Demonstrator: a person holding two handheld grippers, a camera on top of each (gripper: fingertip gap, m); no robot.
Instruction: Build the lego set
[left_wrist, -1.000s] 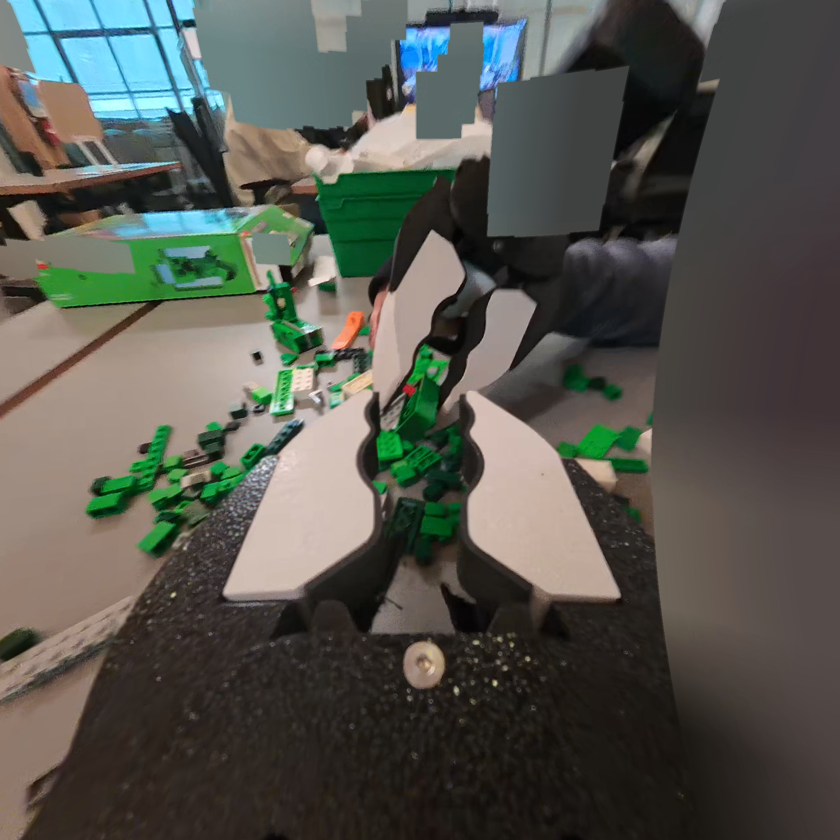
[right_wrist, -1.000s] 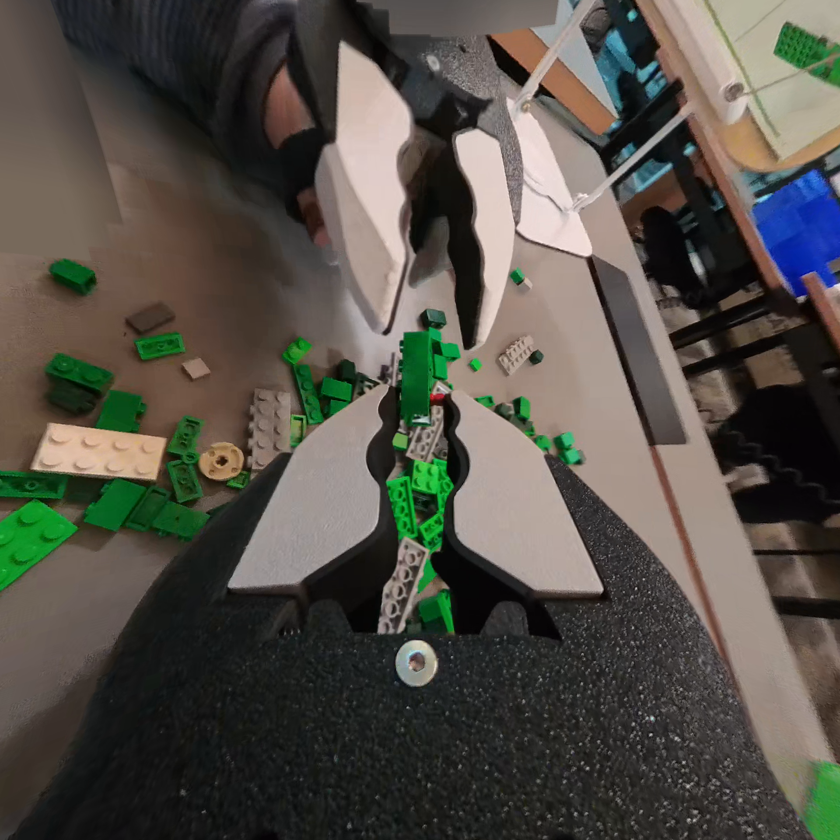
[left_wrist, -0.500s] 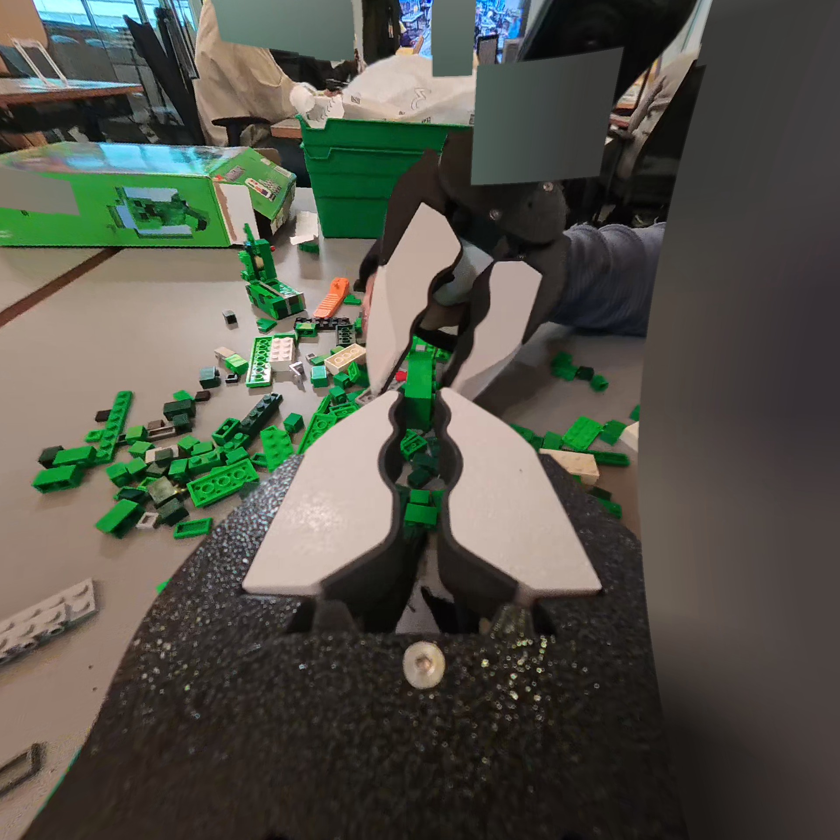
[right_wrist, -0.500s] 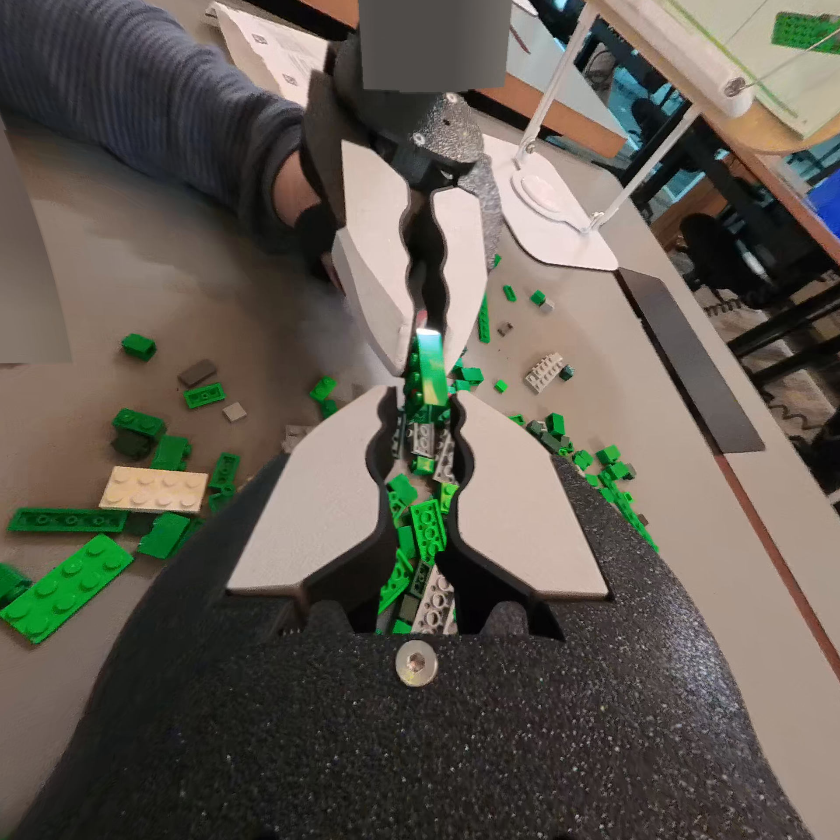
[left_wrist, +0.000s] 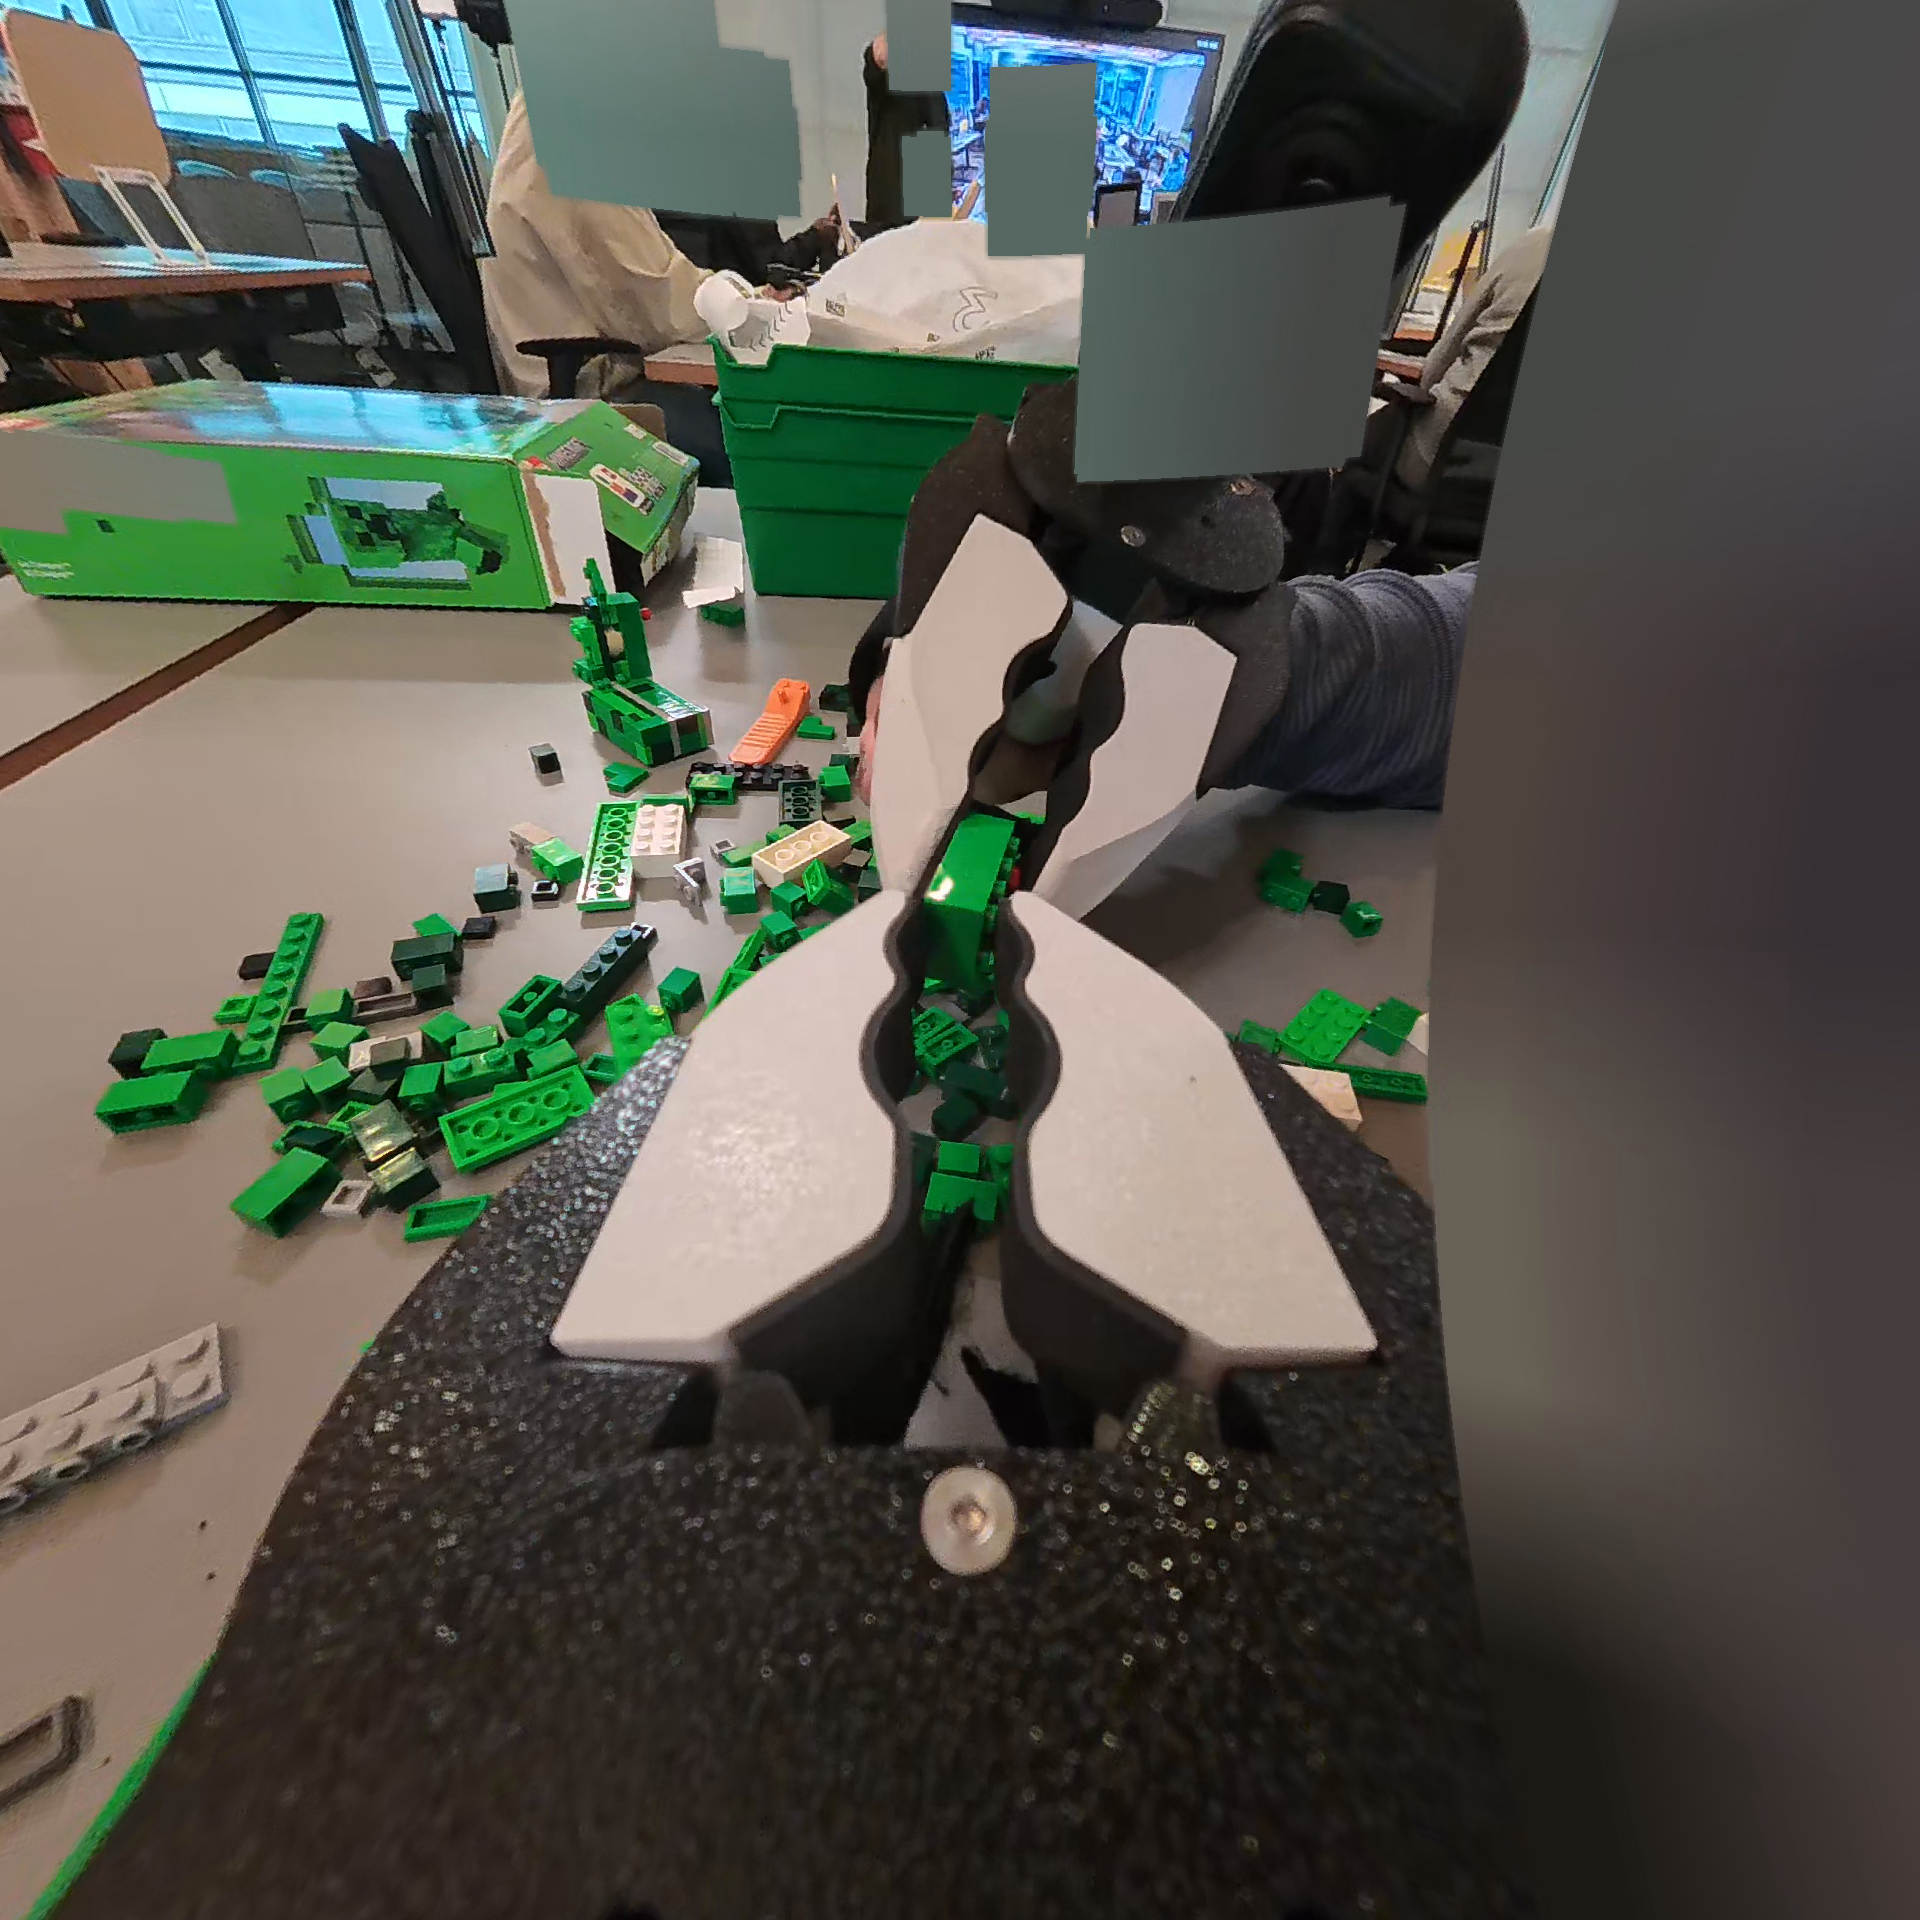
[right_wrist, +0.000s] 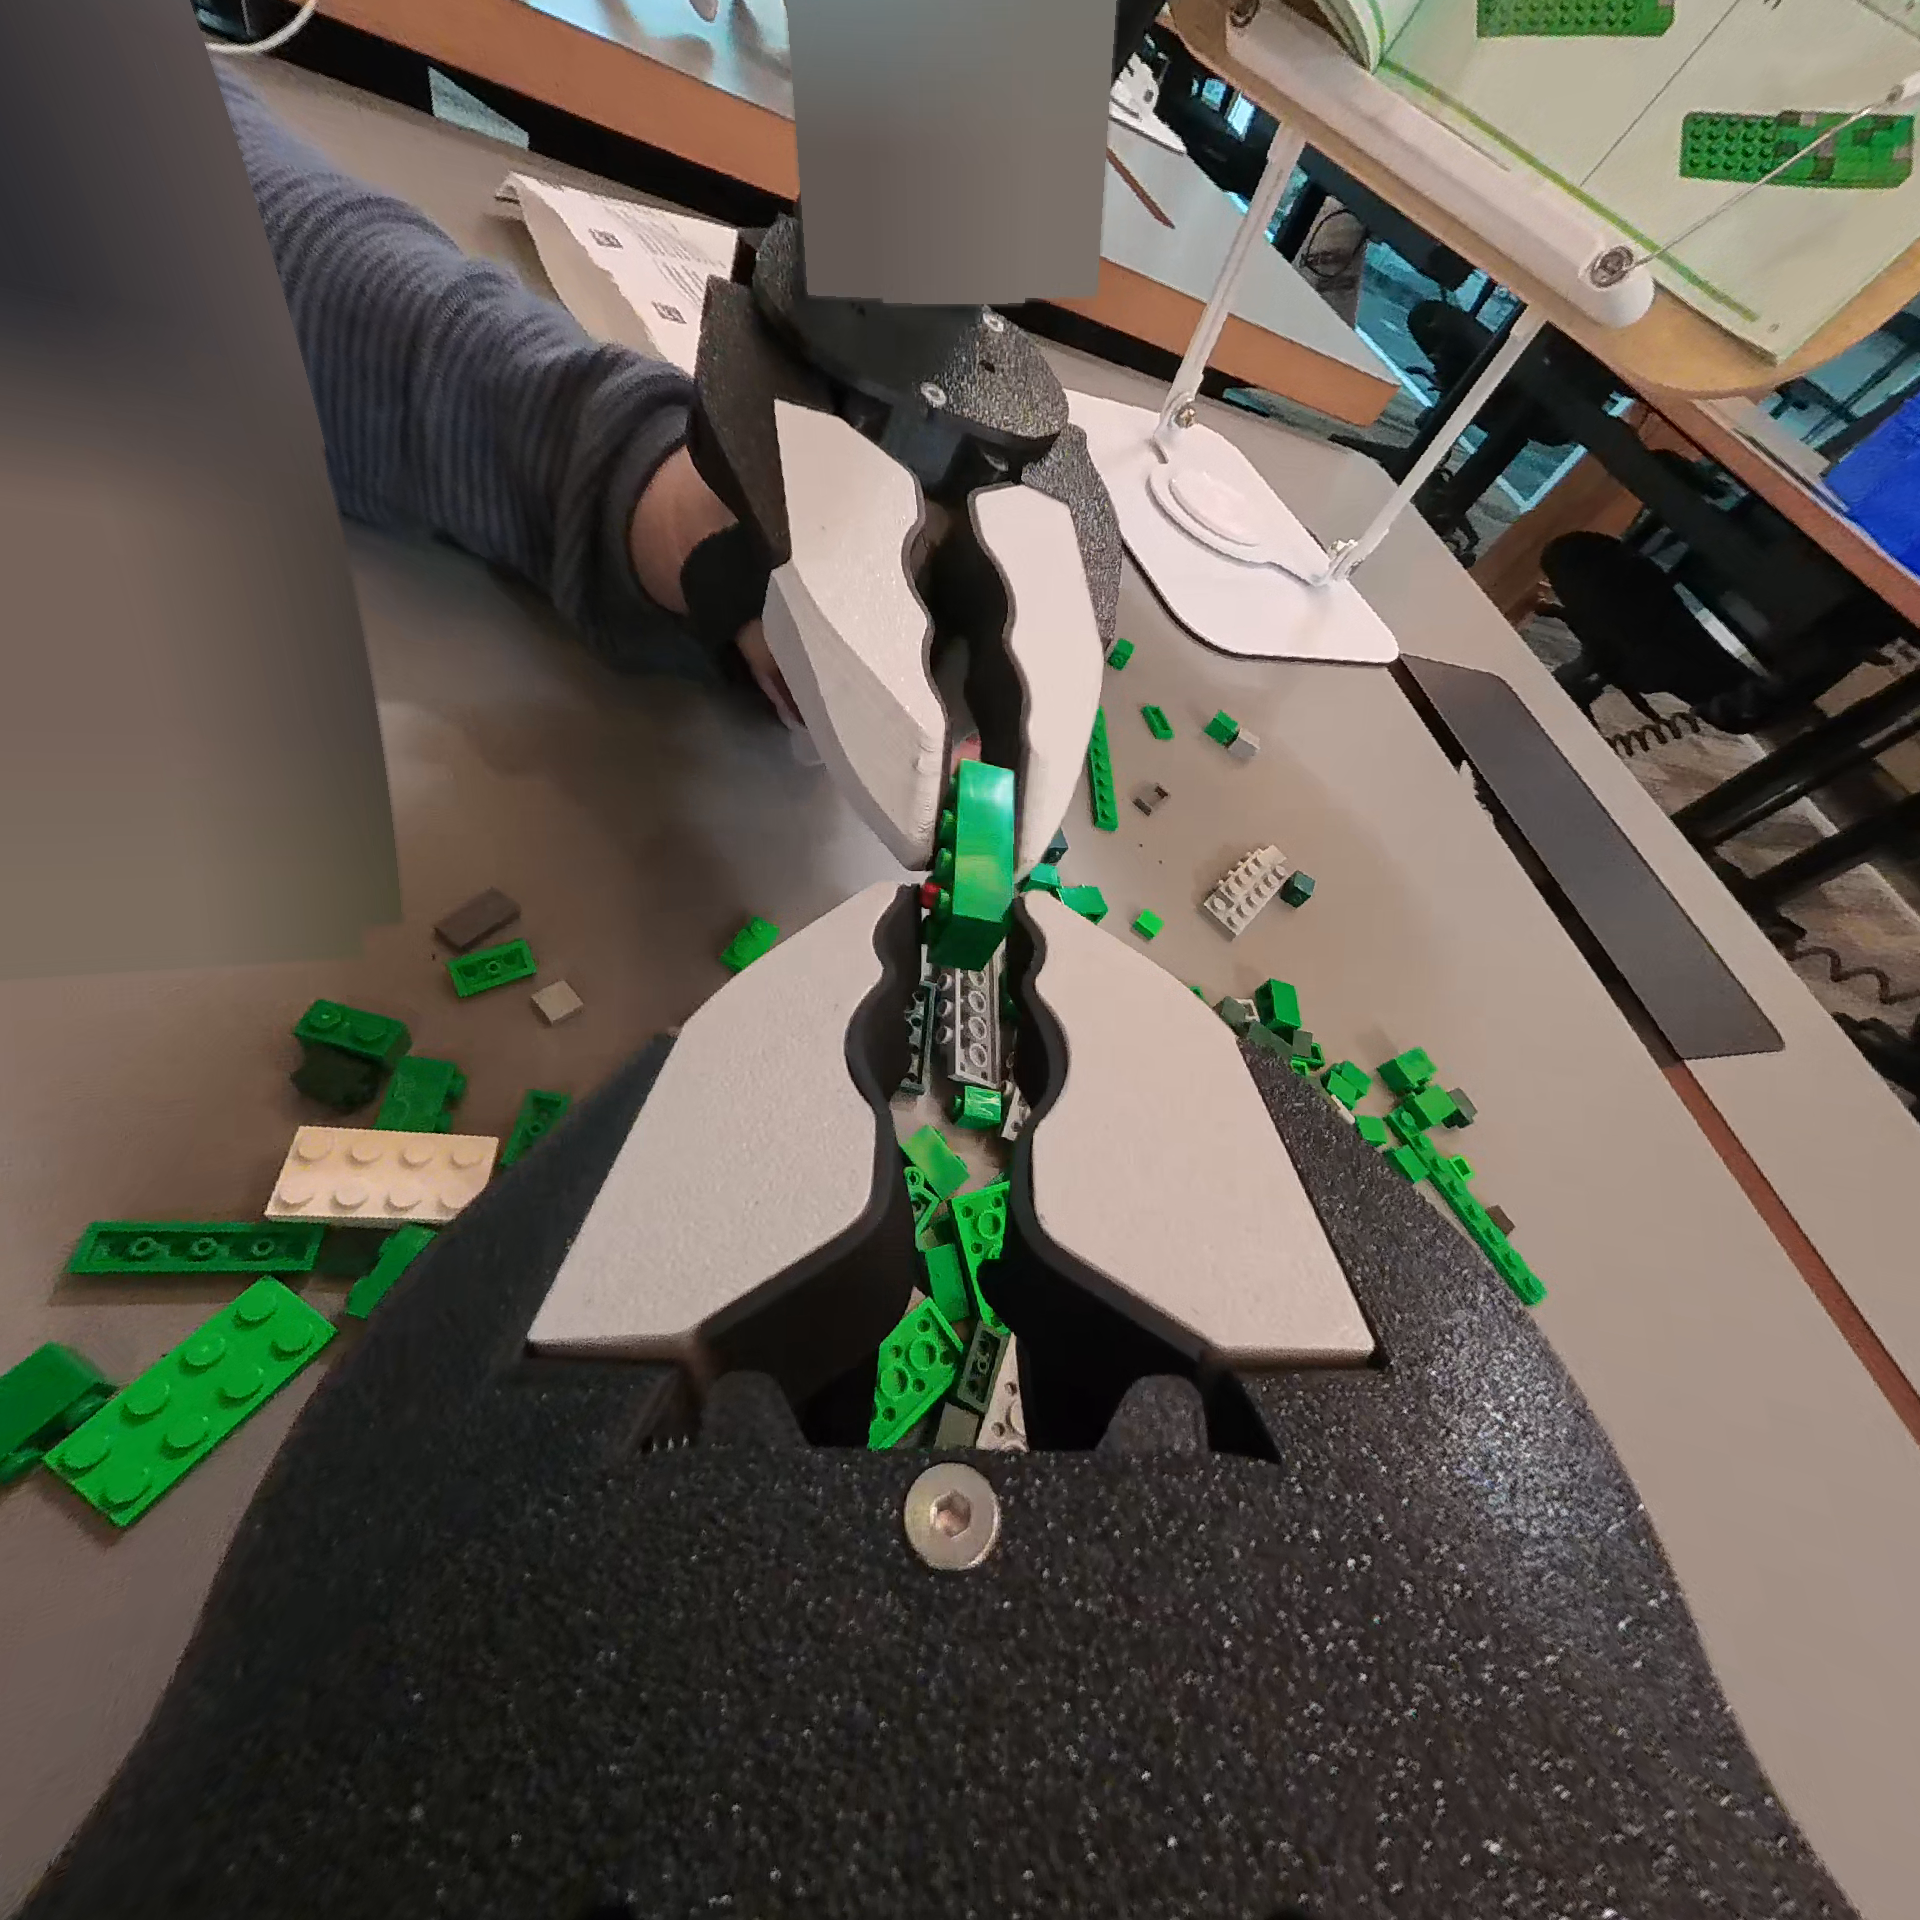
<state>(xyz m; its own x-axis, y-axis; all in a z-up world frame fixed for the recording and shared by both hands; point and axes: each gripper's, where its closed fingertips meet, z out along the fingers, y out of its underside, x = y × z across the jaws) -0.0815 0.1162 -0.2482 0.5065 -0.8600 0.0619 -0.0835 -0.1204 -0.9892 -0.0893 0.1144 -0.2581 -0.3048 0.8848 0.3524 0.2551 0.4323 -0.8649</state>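
Observation:
A small green brick assembly (left_wrist: 966, 894) with a red spot on one side is held above the grey table (left_wrist: 312, 727). My left gripper (left_wrist: 956, 920) is shut on its near end. My right gripper (right_wrist: 966, 920) is shut on the other end of the same assembly (right_wrist: 977, 862). The two grippers meet tip to tip: the right one (left_wrist: 987, 831) comes down from above in the left wrist view, and the left one (right_wrist: 971, 821) does the same in the right wrist view. Loose green bricks (left_wrist: 416, 1060) lie under and around them.
A green set box (left_wrist: 312, 509) and stacked green bins (left_wrist: 862, 457) stand at the back. A partial green build (left_wrist: 634, 696) and an orange brick separator (left_wrist: 774, 717) lie near them. A white brick (right_wrist: 384, 1169), an instruction booklet on a stand (right_wrist: 1662, 135) and its white base (right_wrist: 1247, 561) are nearby. Less than 4 cm separates the two grippers' tips. From either gripper's tips it is about 25 centimetres to the partial green build (left_wrist: 634, 696).
My left gripper has closed from open onto the green assembly that the right gripper was holding. Both grippers now hold it together, and it has tilted slightly.

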